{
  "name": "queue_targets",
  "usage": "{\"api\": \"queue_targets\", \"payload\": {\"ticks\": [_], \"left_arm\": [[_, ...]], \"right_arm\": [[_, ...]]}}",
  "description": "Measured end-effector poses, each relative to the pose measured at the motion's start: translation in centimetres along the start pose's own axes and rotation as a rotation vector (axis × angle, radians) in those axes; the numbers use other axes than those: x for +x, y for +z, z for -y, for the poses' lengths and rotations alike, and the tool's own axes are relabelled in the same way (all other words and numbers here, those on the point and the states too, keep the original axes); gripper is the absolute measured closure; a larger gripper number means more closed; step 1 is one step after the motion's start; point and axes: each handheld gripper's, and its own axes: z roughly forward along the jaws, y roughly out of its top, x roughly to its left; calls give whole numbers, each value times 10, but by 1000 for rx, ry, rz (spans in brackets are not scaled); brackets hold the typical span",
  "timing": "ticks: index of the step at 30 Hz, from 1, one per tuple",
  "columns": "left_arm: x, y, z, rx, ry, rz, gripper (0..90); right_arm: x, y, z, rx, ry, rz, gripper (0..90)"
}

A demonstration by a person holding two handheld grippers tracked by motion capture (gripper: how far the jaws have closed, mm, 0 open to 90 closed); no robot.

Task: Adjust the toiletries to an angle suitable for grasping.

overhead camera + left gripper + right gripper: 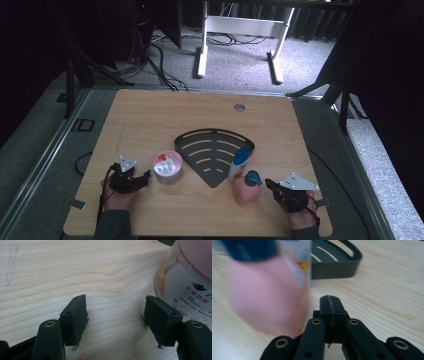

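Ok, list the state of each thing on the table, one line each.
Left gripper: open, empty, beside the tub.
Right gripper: shut, empty.
Pink-lidded tub: upright, lid on.
Pink bottle: upright, blue cap on.
White bottle: upright, at the rack's edge.
Black corner rack: flat, empty.

We see a pink bottle (246,191) with a blue cap (253,177), a dark grey slotted corner rack (212,150), and a pale wood-grain table (150,115)

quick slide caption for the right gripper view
Shut right tongs beside a pink bottle, dark corner rack behind.

grey carpet (235,55), dark curtains (385,75)
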Motion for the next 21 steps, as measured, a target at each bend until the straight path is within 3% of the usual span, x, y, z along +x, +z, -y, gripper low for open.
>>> {"api": "queue_targets", "payload": {"ticks": [13, 21], "left_arm": [[0, 0, 0, 0, 0, 0, 353], [0, 0, 0, 0, 0, 0, 353]], "right_arm": [[36, -27, -13, -59, -52, -134, 900], [58, -19, -20, -77, -69, -183, 900]]}}
